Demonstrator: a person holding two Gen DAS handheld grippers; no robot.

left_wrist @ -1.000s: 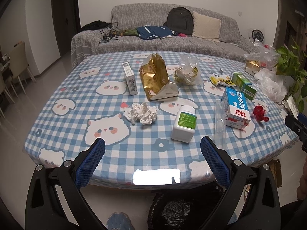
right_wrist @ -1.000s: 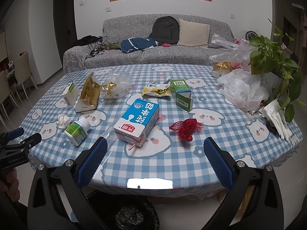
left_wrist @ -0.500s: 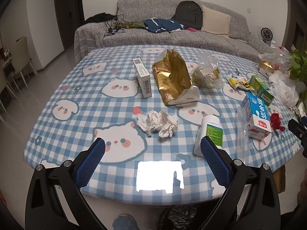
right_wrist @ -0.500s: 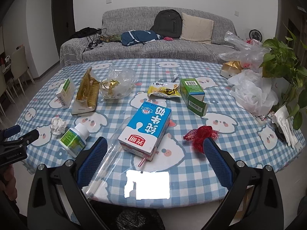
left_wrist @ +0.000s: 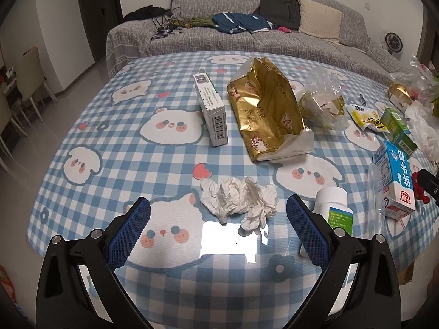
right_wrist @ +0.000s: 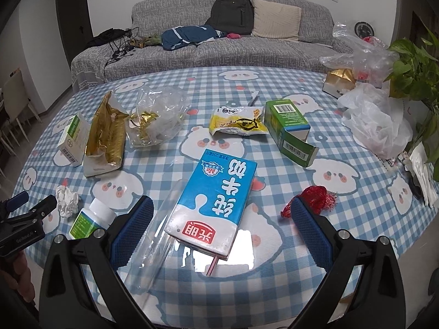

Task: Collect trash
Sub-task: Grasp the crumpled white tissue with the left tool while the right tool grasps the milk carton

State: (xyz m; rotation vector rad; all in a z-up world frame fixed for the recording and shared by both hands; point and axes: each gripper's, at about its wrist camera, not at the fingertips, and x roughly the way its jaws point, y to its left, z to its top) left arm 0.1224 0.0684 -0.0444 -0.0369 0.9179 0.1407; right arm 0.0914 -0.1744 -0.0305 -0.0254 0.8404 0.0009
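Note:
Trash lies scattered on a blue checked table (left_wrist: 137, 164). My left gripper (left_wrist: 218, 233) is open, its blue pads low over the near edge, with crumpled white tissue (left_wrist: 238, 198) just ahead between them. A white pill bottle (left_wrist: 333, 211) lies beside the right pad. My right gripper (right_wrist: 219, 230) is open around the near end of a blue milk carton (right_wrist: 216, 200), which lies flat. A clear plastic sleeve (right_wrist: 156, 235) rests left of the carton, and red netting (right_wrist: 315, 201) sits by the right pad.
Farther back are a gold bag (left_wrist: 264, 109), a white box (left_wrist: 211, 109), a clear bag (right_wrist: 159, 115), a yellow snack packet (right_wrist: 237, 122) and a green box (right_wrist: 290, 131). White plastic bags (right_wrist: 376, 120) and a plant (right_wrist: 414, 74) crowd the right edge. A grey sofa (right_wrist: 219, 46) stands behind.
Both grippers have moved forward over the table and tilted down. The tissue and the milk carton now sit between their open fingers; the bin bag below the edge has dropped out of view.

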